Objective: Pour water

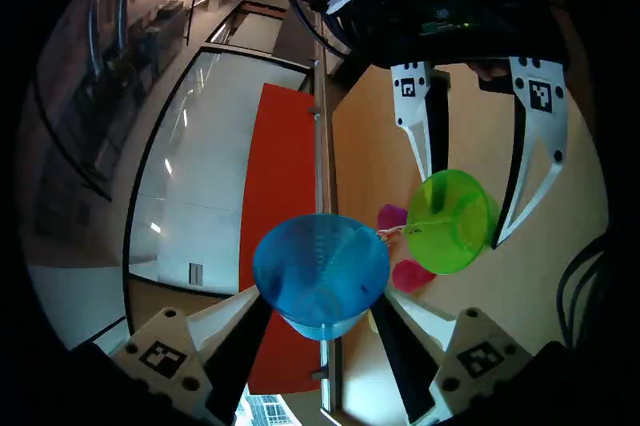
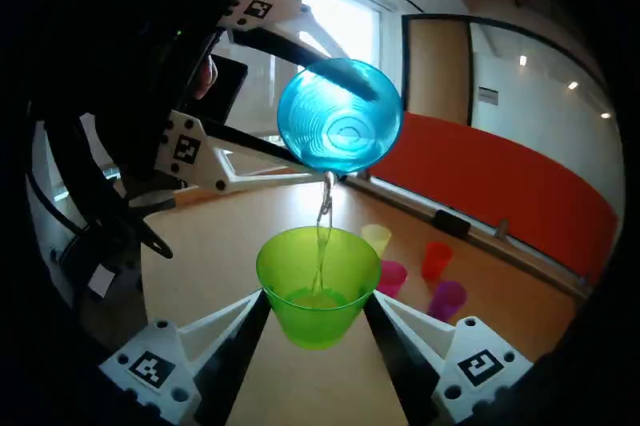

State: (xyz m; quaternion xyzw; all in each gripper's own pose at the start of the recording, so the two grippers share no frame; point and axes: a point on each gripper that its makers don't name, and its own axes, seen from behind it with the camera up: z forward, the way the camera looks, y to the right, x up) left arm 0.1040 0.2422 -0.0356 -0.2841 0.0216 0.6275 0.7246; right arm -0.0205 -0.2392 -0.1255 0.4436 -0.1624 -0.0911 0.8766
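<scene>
1. Clenched on a green cup (image 2: 318, 286), the fingers of my right gripper (image 2: 316, 298) are holding it upright over the counter (image 2: 224, 242), with a little water pooling in its bottom.
2. My left gripper (image 1: 320, 306) is grasping a blue cup (image 1: 320, 274) between both fingers, tipping it just above the green one.
3. Water (image 2: 324, 214) is running in a thin stream from the blue rim into the green cup.
4. Farther off, a yellow cup (image 2: 375, 238), a pink cup (image 2: 391, 276), an orange cup (image 2: 437, 258) and a purple cup (image 2: 446, 298) are standing on the counter.
</scene>
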